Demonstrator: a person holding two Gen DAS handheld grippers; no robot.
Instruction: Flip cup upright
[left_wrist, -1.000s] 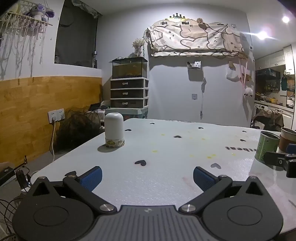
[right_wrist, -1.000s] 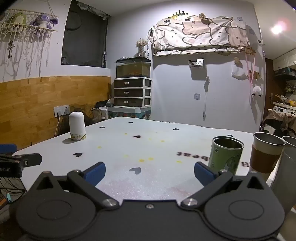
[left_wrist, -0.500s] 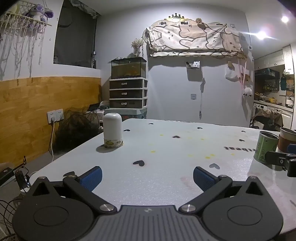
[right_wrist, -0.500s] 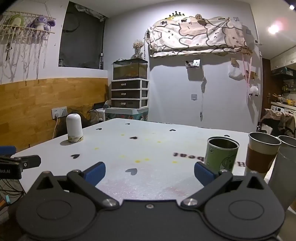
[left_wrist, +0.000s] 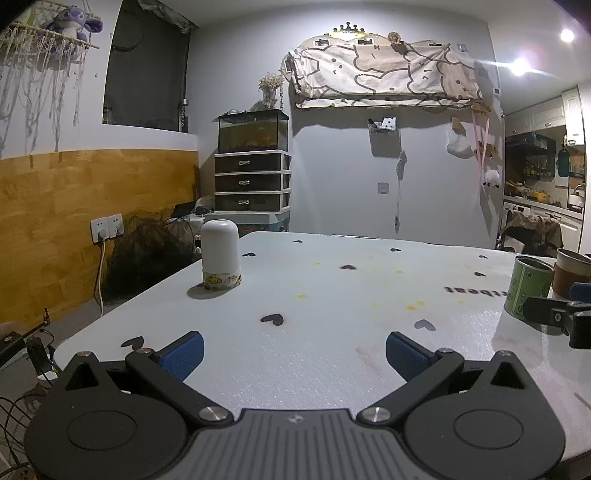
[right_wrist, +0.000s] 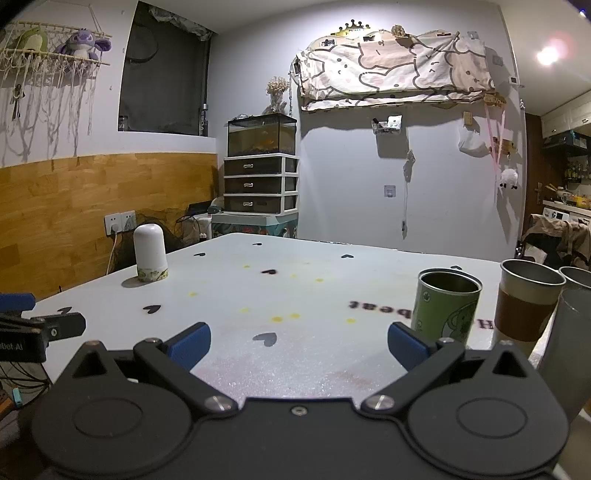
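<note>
On the table (left_wrist: 332, 354), the cup (left_wrist: 220, 254) sits upside down near the left edge, your left gripper (left_wrist: 293, 350) and right gripper (right_wrist: 297, 343) both wide open, empty.

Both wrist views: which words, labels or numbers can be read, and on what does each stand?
"beat": on the table, upside down, its start hidden behind the green cup.
"ebet.AI", partly cut off: on the left tool, in the right wrist view.
Green cup print, white cup band: no readable words.
</note>
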